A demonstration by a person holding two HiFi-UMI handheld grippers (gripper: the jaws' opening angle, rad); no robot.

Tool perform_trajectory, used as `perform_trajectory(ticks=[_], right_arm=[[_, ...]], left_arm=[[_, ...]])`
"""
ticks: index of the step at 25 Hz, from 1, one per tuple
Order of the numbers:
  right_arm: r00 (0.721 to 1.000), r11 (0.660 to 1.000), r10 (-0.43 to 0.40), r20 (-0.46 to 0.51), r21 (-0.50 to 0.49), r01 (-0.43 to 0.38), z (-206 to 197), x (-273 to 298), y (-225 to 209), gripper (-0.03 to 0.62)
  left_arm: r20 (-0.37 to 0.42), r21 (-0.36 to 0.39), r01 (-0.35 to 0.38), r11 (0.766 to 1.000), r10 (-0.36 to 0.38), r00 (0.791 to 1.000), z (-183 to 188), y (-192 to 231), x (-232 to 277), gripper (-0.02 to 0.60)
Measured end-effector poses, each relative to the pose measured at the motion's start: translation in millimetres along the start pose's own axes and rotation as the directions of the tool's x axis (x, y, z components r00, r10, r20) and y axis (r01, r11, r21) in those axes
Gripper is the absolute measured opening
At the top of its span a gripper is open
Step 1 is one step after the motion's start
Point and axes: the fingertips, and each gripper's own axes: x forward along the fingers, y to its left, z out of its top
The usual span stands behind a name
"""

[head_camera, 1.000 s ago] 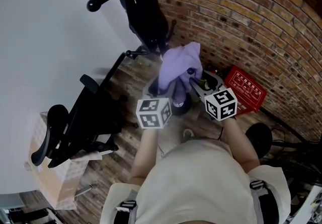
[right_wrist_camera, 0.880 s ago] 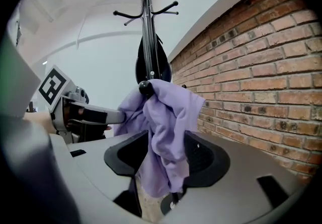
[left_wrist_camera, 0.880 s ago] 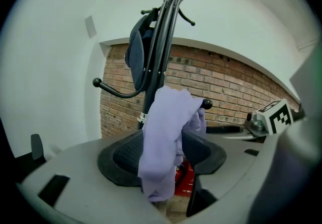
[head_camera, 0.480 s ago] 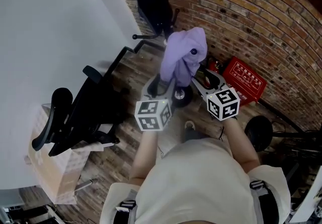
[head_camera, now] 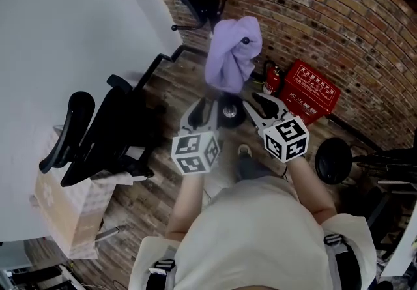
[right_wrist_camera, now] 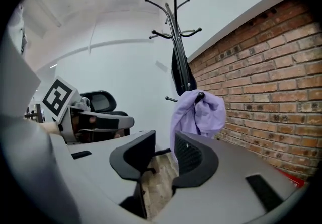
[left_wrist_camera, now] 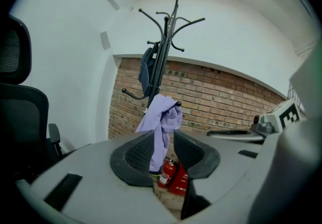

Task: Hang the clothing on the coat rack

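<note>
A lilac garment (head_camera: 231,54) hangs from a low hook of the black coat rack (left_wrist_camera: 166,42), well above the floor. A dark garment (left_wrist_camera: 147,69) hangs higher on the same rack. My left gripper (head_camera: 201,113) and right gripper (head_camera: 262,105) are held side by side, back from the rack, and touch nothing. The jaws of both have just been closing and still stand apart with nothing between them. In the left gripper view, the lilac garment (left_wrist_camera: 162,122) shows through the gap of the left gripper (left_wrist_camera: 163,150) but hangs far beyond it. It hangs likewise beyond the right gripper (right_wrist_camera: 165,155).
A black office chair (head_camera: 98,145) stands to the left by the white wall, with a cardboard box (head_camera: 62,210) beside it. A red box (head_camera: 311,90) and a fire extinguisher (head_camera: 272,79) sit against the brick wall. A round black object (head_camera: 333,160) lies at the right.
Both grippers have drawn back from the lilac garment toward the person, and their jaws stand narrower. The garment stays hanging on the rack hook.
</note>
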Motion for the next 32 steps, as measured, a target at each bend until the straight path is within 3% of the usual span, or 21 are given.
perform_trajectory(ticks=[9,21,32], right_arm=[[1.0,0.999,0.005,0.03,-0.035,-0.004,-1,-58,46,0.028],[0.996,0.996,0.075,0.048,-0.049,-0.073,-8,-104,96,0.011],[0.994,0.996,0.083,0.076,-0.047,-0.08,-6,-118,113,0.006]], left_arm=[[0.018,-0.023,-0.027,0.999,0.027,0.999,-21,-22,-69,0.043],[0.028,-0.022,-0.026,0.999,0.027,0.999,-35,-46,-132,0.025],[0.04,-0.017,-0.005,1.0,0.006,0.999,-37,-55,-149,0.025]])
